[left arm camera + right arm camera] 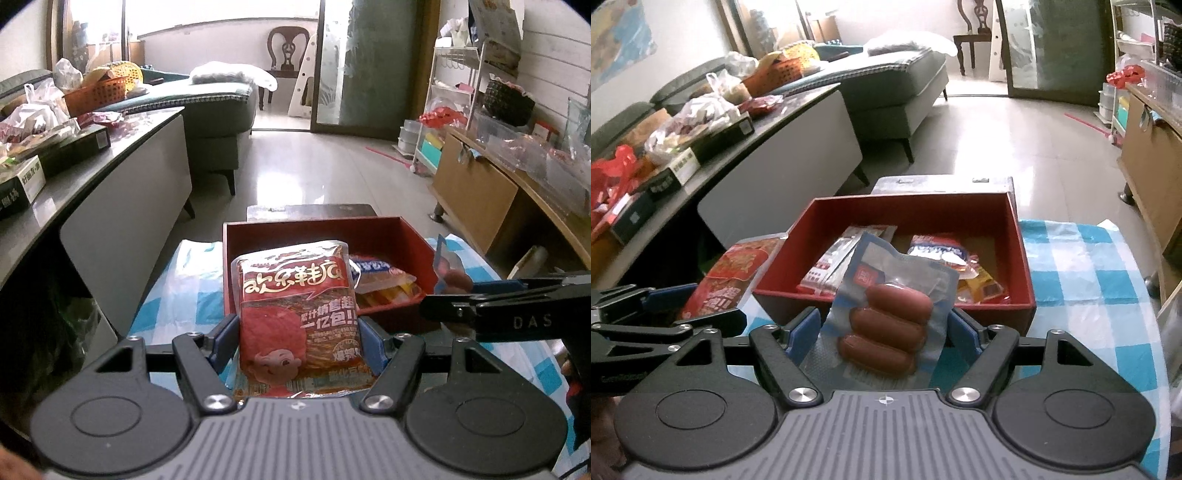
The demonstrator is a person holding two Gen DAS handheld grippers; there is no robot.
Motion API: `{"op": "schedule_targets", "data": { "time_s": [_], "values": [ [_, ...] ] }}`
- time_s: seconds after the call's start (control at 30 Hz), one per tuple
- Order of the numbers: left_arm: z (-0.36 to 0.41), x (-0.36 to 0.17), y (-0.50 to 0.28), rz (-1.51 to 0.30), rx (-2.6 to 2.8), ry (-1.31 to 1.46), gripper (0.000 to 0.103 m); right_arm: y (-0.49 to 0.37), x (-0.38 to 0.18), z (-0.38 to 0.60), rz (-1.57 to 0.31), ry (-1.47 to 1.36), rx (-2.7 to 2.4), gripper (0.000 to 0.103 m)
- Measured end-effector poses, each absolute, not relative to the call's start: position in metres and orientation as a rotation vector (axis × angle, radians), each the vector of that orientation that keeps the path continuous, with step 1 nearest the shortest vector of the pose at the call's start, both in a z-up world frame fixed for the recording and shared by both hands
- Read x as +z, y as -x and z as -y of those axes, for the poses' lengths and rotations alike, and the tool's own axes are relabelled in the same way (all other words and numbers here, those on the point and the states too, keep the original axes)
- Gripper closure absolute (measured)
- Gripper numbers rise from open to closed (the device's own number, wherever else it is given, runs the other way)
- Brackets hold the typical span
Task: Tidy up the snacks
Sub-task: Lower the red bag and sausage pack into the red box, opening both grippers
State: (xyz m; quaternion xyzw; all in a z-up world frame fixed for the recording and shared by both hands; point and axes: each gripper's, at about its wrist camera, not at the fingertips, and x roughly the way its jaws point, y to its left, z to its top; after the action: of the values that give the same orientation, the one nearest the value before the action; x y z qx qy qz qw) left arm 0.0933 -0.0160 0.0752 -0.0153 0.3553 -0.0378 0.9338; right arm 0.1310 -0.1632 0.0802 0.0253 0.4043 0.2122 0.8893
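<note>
My left gripper is shut on a red spicy-strip snack pack, held upright just in front of the red box. My right gripper is shut on a clear blue pack of three sausages, also raised before the red box. Several snack packs lie inside the box. In the left wrist view the right gripper reaches in from the right with the sausage pack's edge. In the right wrist view the left gripper and its red pack show at the left.
The box stands on a blue-and-white checked cloth over a small table. A long grey table at the left carries boxes, bags and an orange basket. A wooden cabinet stands at the right, a sofa behind.
</note>
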Motion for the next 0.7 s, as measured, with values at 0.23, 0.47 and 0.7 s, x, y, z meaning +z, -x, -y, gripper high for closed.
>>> {"op": "schedule_targets", "data": {
  "time_s": [0.23, 0.47, 0.7],
  "values": [
    [0.023, 0.079, -0.105, -0.694, -0.066, 0.019, 0.040, -0.138, 0.082, 0.169, -0.825, -0.065, 0.422, 0.022],
    [0.027, 0.078, -0.114, -0.688, -0.057, 0.011, 0.040, -0.147, 0.088, 0.177, -0.799, -0.095, 0.402, 0.022],
    [0.033, 0.078, -0.126, -0.674, -0.041, 0.001, 0.040, -0.157, 0.091, 0.184, -0.778, -0.124, 0.385, 0.022]
  ]
}}
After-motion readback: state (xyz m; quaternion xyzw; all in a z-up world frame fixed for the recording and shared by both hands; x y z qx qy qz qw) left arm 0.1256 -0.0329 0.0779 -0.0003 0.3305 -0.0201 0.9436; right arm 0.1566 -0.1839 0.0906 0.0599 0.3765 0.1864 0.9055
